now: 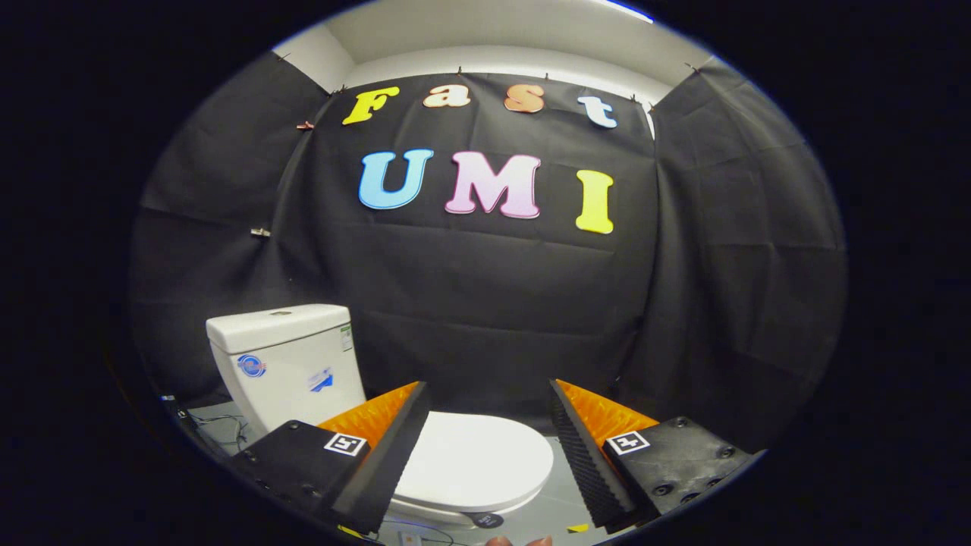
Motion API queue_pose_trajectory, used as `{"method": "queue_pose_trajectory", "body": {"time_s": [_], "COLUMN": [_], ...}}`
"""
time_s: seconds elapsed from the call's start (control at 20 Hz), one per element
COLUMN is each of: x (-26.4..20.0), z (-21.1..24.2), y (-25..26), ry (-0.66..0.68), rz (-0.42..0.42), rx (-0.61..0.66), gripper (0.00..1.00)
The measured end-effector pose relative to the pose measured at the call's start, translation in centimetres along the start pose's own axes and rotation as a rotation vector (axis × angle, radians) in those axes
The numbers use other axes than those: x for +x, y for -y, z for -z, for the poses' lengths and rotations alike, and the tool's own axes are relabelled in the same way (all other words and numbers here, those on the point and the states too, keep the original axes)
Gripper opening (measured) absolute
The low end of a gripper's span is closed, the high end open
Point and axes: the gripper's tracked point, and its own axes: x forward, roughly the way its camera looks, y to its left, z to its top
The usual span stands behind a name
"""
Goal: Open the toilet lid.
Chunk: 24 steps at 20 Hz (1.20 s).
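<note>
A white toilet stands low ahead of me, its tank [284, 360] beyond my left finger. Its white lid [474, 459] lies flat and closed on the bowl, and its rounded front end sits between my two fingers and points toward the right one. My gripper [489, 390] hovers above the lid, open, with nothing between the fingers and no contact with the lid. The left finger [391, 447] covers the part of the lid nearest the tank.
Black cloth walls close the booth behind the toilet and on both sides. Grey floor [557, 508] shows around the bowl, with loose cables [224, 425] left of the tank. Fingertips of a hand [520, 541] show beneath the lid's near side.
</note>
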Motion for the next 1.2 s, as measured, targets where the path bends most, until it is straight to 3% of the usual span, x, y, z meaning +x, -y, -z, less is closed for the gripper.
{"method": "queue_pose_trajectory", "body": {"time_s": [0.3, 0.85, 1.2], "x": [0.4, 1.1, 0.7], "z": [6.7, 16.6, 23.3], "y": [0.4, 4.8, 6.0], "ry": [-0.16, -0.414, -0.622], "rz": [-0.07, -0.064, -0.057], "rx": [0.132, 0.419, 0.679], "gripper": [0.99, 0.99, 0.99]}}
